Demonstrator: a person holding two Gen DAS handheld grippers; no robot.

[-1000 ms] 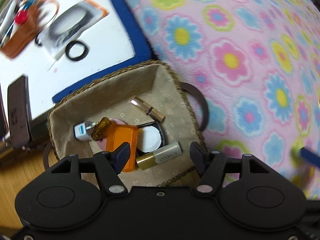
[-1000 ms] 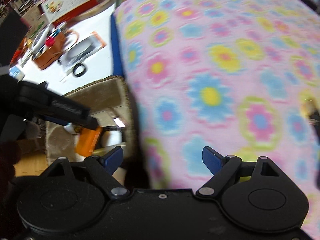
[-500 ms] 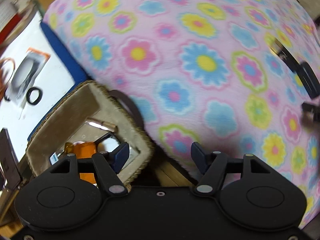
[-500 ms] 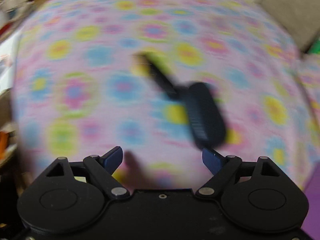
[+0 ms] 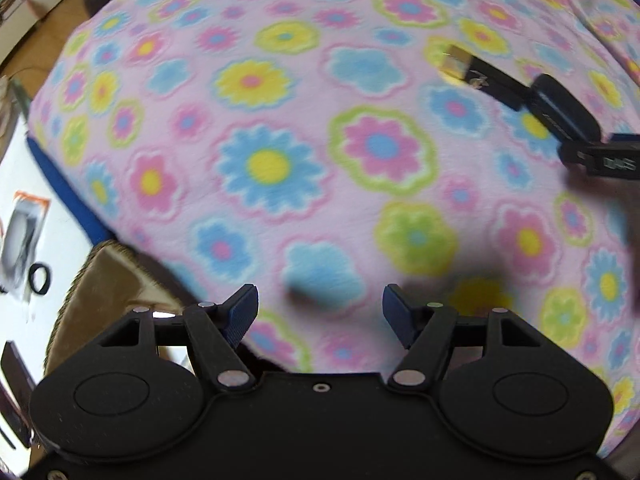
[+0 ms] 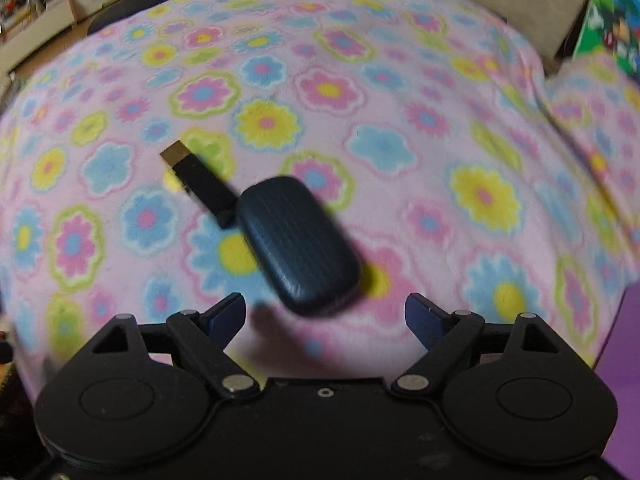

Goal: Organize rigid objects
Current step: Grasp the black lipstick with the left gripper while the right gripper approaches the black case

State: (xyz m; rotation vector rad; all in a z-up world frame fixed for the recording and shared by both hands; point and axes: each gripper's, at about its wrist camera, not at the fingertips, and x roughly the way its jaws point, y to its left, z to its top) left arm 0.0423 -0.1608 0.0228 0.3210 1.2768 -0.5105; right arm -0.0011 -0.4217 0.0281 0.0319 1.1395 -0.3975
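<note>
A dark blue oval case (image 6: 298,244) lies on the flowered blanket (image 6: 400,120), just ahead of my right gripper (image 6: 325,316), which is open and empty. A slim black tube with a gold end (image 6: 196,178) lies touching the case's far left end. Both show in the left wrist view at the far right, the tube (image 5: 480,76) and the case (image 5: 564,110). My left gripper (image 5: 319,312) is open and empty above the blanket (image 5: 280,140). The woven basket (image 5: 100,280) sits at its lower left, its contents mostly hidden.
A white table with a blue edge (image 5: 60,184) lies left of the basket, with a black ring (image 5: 40,278) and a packet (image 5: 22,228) on it. The right gripper's body (image 5: 604,162) shows at the right edge. Grey cushion (image 6: 520,0) behind the blanket.
Both grippers swung right, away from the basket and over the blanket. The dark case and tube came into the right wrist view and now lie closer to the right gripper.
</note>
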